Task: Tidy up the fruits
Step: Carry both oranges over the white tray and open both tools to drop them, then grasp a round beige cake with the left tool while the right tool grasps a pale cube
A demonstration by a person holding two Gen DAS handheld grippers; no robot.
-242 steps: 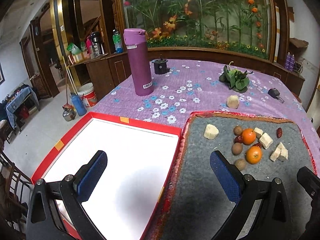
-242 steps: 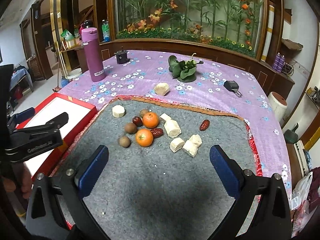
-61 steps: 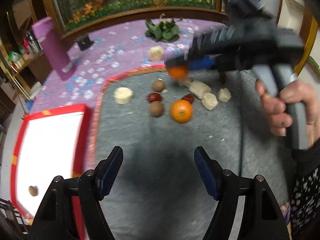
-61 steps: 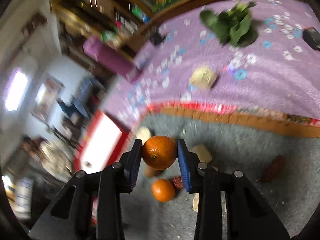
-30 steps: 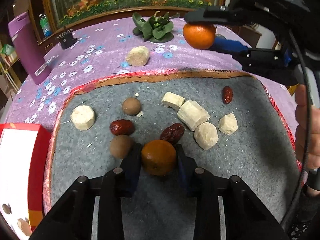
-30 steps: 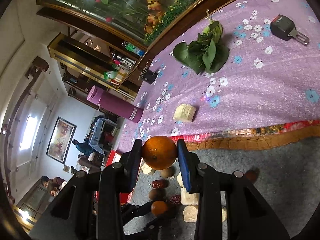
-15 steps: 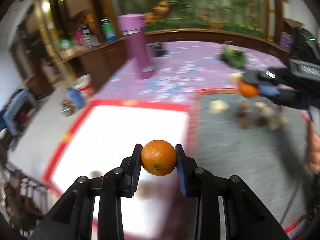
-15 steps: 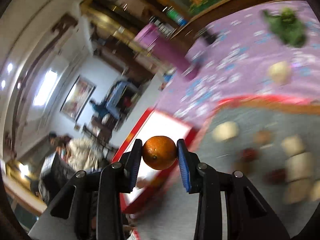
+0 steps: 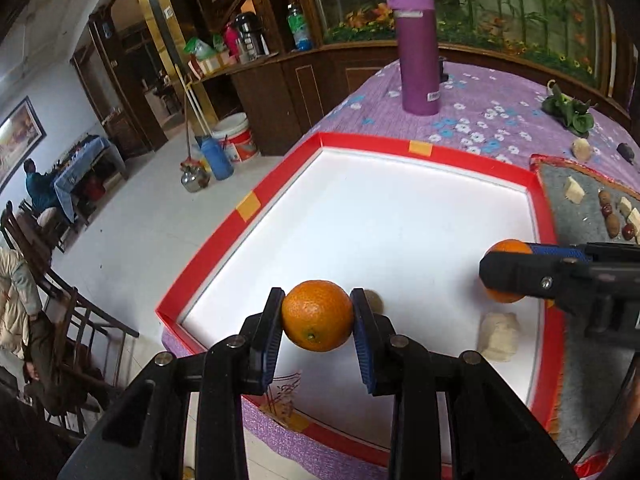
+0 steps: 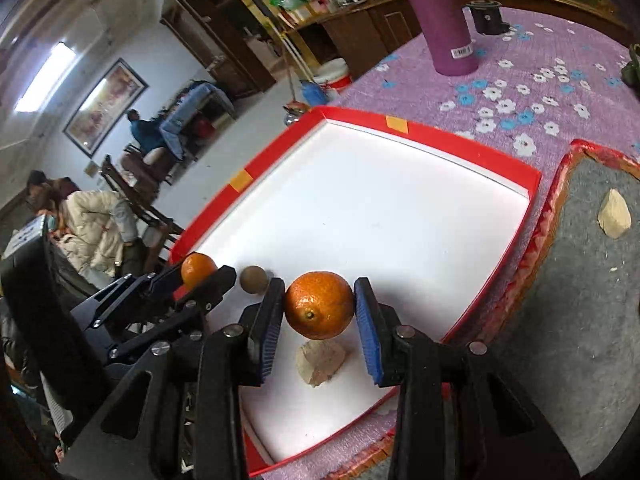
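Observation:
My left gripper [image 9: 317, 322] is shut on an orange [image 9: 316, 308], held over the near left part of the red-rimmed white tray [image 9: 360, 142]. My right gripper [image 10: 319, 312] is shut on a second orange [image 10: 320, 300] above the tray's near right corner [image 10: 440, 132]. Each gripper shows in the other's view: the right one [image 9: 508, 272] at the right edge, the left one [image 10: 200, 276] at the left. On the tray floor lie a brown round fruit [image 10: 253, 279] and a pale chunk [image 10: 320, 362]. Both sit close under the grippers.
A grey felt mat [image 9: 568, 184] with several small fruits and pale chunks lies right of the tray. A purple flask [image 9: 418, 40] stands on the floral cloth behind the tray. The table edge runs along the tray's left side, with floor and chairs beyond.
Both grippers have carried their oranges from the mat side over to the near end of the tray. Both stay shut. The blur has gone.

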